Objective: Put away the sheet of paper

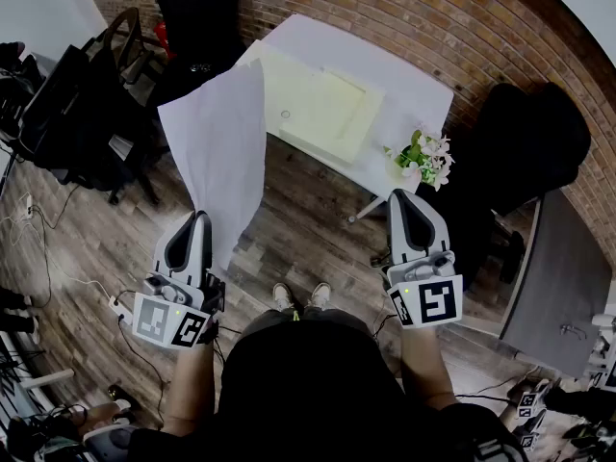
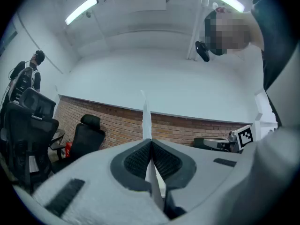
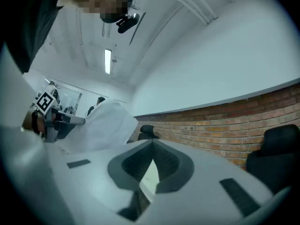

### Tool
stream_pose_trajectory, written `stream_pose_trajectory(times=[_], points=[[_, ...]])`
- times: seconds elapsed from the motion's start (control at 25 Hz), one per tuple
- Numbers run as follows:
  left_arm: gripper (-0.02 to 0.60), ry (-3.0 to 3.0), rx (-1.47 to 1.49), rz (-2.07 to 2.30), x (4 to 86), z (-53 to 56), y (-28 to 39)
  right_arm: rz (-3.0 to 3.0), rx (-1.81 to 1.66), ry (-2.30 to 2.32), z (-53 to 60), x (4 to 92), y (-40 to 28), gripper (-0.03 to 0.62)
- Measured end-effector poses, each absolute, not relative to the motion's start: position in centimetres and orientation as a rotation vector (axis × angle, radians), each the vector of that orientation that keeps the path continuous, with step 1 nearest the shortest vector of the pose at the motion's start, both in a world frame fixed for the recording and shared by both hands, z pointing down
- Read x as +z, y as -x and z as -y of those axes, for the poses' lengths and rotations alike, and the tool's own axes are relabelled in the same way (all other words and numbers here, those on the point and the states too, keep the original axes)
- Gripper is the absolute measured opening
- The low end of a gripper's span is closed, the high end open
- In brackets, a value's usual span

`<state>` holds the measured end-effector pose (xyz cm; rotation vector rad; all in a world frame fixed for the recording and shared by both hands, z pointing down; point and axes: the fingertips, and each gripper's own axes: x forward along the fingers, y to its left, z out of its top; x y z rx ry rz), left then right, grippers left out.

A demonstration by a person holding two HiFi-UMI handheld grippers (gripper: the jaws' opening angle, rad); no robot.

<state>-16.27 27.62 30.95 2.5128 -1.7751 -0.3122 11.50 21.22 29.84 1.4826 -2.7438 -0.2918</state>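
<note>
The white sheet of paper (image 1: 221,133) stands up from my left gripper (image 1: 199,218), which is shut on its lower edge. It reaches toward the white table (image 1: 404,75). In the left gripper view the sheet (image 2: 146,116) shows edge-on, pinched between the dark pads of that gripper (image 2: 151,142). My right gripper (image 1: 404,196) hangs level with the left one, to the right of the sheet and apart from it. In its own view its tips (image 3: 152,143) meet with nothing between them, and the sheet (image 3: 105,125) shows at the left.
An open pale yellow folder (image 1: 322,104) lies on the table, with a small bunch of flowers (image 1: 423,157) at the table's near right corner. Black office chairs stand at the left (image 1: 77,114) and right (image 1: 529,142). A grey cabinet (image 1: 563,277) is at far right, a brick wall behind.
</note>
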Motion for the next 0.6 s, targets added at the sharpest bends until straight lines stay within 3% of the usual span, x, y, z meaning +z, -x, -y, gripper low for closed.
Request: stream_pose_trajectory(times=[0.6], points=[[0.026,-2.514,-0.328,1.751,31.6,-27.3,18.9,2.772,-0.205,-1.548,-21.6,29.9,-10.0,0.014]])
